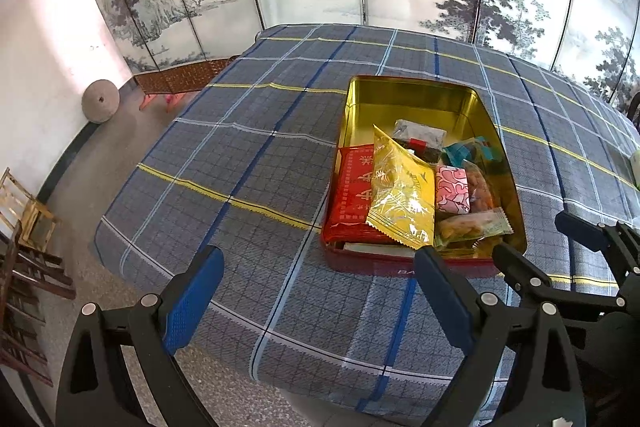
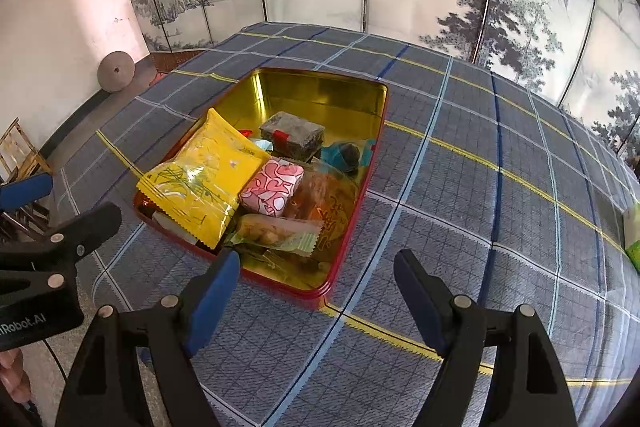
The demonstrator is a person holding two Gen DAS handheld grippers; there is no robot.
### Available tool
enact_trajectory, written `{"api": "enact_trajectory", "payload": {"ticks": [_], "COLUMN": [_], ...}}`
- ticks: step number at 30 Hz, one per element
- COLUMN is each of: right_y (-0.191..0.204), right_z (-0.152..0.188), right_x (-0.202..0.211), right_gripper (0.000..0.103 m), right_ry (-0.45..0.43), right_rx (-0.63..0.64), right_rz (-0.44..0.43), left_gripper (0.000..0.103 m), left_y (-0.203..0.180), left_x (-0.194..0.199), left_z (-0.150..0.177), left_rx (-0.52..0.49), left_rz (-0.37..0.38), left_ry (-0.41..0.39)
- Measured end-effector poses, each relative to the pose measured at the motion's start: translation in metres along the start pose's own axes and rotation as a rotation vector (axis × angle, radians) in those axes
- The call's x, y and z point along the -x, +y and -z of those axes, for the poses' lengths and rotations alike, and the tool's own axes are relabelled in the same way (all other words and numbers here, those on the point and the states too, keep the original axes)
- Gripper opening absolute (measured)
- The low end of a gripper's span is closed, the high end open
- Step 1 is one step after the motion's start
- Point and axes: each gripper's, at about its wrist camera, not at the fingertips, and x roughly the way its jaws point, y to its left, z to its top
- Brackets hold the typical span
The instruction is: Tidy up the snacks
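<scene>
Mostly packed already — the tin (image 2: 352, 83) sits mid-frame on the plaid tablecloth (image 2: 480, 227), yellow packet (image 2: 204, 183) topmost among the snacks. Left gripper (image 1: 316, 291) and right gripper (image 2: 316, 291) hang spread, empty. Next, probably fetch the green pack (image 2: 632, 235) at right edge — path looks unobstructed.

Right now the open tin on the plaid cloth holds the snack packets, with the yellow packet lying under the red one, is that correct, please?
Not quite: the yellow packet lies on top of the red one, as the left wrist view shows. The rest holds: the open tin sits on the plaid cloth with the snack packets inside.
</scene>
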Motion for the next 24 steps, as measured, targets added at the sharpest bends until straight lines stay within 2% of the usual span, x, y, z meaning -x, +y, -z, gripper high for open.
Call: {"api": "enact_trajectory", "payload": {"ticks": [24], "right_y": [0.0015], "right_z": [0.0035], "right_x": [-0.0067], "right_gripper": [0.081], "right_ry": [0.028], "right_rx": [0.017], "right_rz": [0.010], "left_gripper": [0.095], "left_y": [0.0051], "left_x": [-0.0073], "left_z": [0.0026], "left_rx": [0.018], "left_rz": [0.013], "left_ry": [0.023]}}
